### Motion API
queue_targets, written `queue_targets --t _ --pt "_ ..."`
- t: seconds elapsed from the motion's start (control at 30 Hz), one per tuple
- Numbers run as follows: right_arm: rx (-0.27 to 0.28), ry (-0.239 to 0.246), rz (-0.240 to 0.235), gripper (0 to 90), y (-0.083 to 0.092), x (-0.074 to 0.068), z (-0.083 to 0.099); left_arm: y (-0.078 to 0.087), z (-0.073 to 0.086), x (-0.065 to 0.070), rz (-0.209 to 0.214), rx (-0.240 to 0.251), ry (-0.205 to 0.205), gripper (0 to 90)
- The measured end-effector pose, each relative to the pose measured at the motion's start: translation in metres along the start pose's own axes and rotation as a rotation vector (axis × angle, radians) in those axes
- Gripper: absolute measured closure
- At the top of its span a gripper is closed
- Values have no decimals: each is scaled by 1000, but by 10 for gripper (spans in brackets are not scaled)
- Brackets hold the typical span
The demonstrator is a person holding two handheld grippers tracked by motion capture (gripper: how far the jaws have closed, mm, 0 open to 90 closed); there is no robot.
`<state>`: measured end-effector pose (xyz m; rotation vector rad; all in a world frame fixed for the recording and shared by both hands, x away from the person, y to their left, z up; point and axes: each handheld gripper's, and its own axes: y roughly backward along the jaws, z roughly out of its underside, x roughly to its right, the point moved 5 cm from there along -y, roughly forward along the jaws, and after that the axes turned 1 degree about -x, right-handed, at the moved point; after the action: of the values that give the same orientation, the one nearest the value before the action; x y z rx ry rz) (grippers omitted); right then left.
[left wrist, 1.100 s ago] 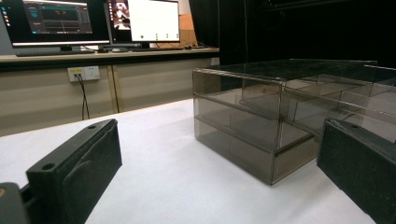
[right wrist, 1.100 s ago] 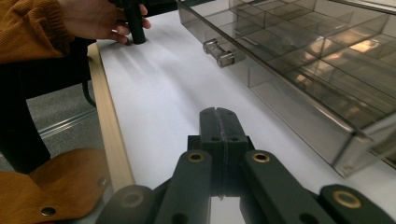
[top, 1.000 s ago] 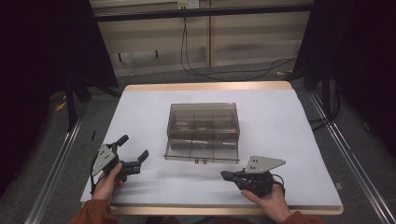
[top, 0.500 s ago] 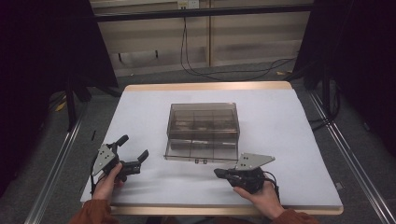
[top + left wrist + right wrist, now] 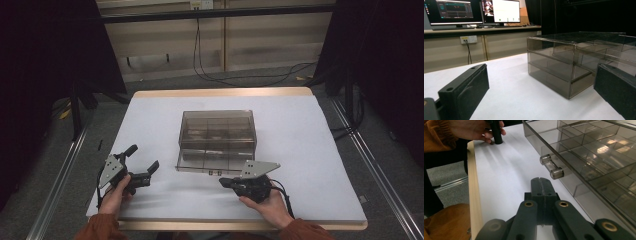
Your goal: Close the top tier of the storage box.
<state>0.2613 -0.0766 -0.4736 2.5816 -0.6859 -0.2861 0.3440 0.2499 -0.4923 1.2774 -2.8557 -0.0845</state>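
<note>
a smoked, see-through plastic drawer cabinet stands near the middle of the white table, a box shape with flat walls and thin inner dividers forming rows of compartments. in the left gripper view the cabinet shows stacked levels with sharp, glossy edges. its lowest drawer projects slightly toward the person, and a small cylindrical clear handle with two round posts sits on that drawer's front.

the right gripper lies low on the table just in front of the drawer's front edge, close to the handle but apart from it. in the right gripper view its two matte black jaws are pressed flat together with no gap and nothing between them. a grey three-cornered plate rides on top of it, and a black cable trails back from it past the right hand.

the left gripper rests near the table's front left corner, well apart from the cabinet. its blocky, grainy black jaws stand wide apart and hold nothing. the left hand grips its body; both sleeves are orange-brown ribbed fabric.

the table surface is smooth and white, with a pale wooden edge. monitors stand on a bench beyond it.
</note>
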Motion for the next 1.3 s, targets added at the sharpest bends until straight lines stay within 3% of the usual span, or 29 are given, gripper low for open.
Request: queue_targets --t 0.4,0.63,0.9,0.93,0.97,1.3 --pt "1 -5 9 900 -8 3 -2 1 0 -1 2 -9 -12 0" --pt "3 -5 13 900 -9 3 -2 0 0 0 0 1 1 0" --pt "6 -14 39 900 -7 7 -2 1 0 -1 2 -9 -11 0" --pt "7 -18 41 900 -7 7 -2 0 0 0 0 1 2 0" --pt "6 -19 41 900 -7 8 -2 1 0 -1 2 -9 -12 0" --pt "10 -17 42 900 -8 7 -2 1 0 -1 2 -9 -11 0"
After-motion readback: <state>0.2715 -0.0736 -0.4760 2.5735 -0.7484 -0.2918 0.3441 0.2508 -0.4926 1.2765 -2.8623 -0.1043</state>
